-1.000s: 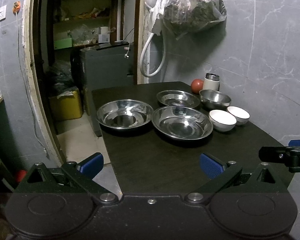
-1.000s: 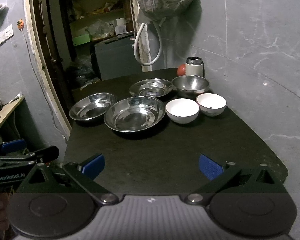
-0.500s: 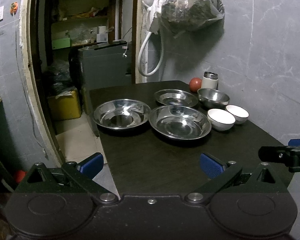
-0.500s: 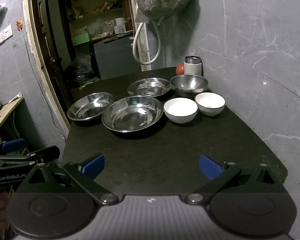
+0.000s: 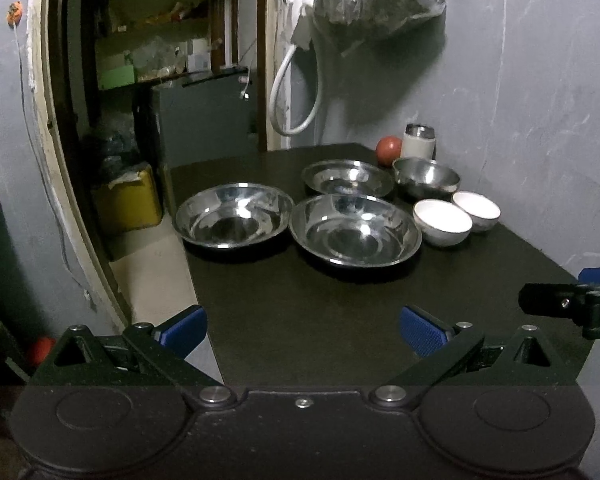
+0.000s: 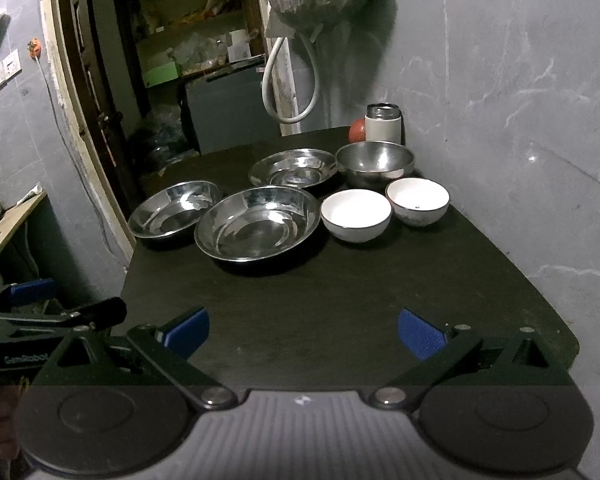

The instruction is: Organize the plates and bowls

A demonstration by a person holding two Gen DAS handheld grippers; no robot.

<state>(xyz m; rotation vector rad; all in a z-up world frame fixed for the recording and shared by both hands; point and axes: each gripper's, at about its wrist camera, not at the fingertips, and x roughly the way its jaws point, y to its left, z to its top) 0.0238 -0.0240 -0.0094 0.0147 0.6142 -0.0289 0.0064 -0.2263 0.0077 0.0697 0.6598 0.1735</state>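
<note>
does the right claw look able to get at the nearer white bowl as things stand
Probably yes: the right claw is open, and only bare dark table lies between it and the nearer white bowl.

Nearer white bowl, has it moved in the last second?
No. The nearer white bowl keeps its spot between the large steel plate and the other white bowl, in front of the steel bowl.

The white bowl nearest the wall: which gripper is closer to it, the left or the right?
Right, as far as I can judge. The right gripper faces the white bowl over the table's near edge; the left gripper hangs further left, by the table's left corner. Both are open and well short.
</note>
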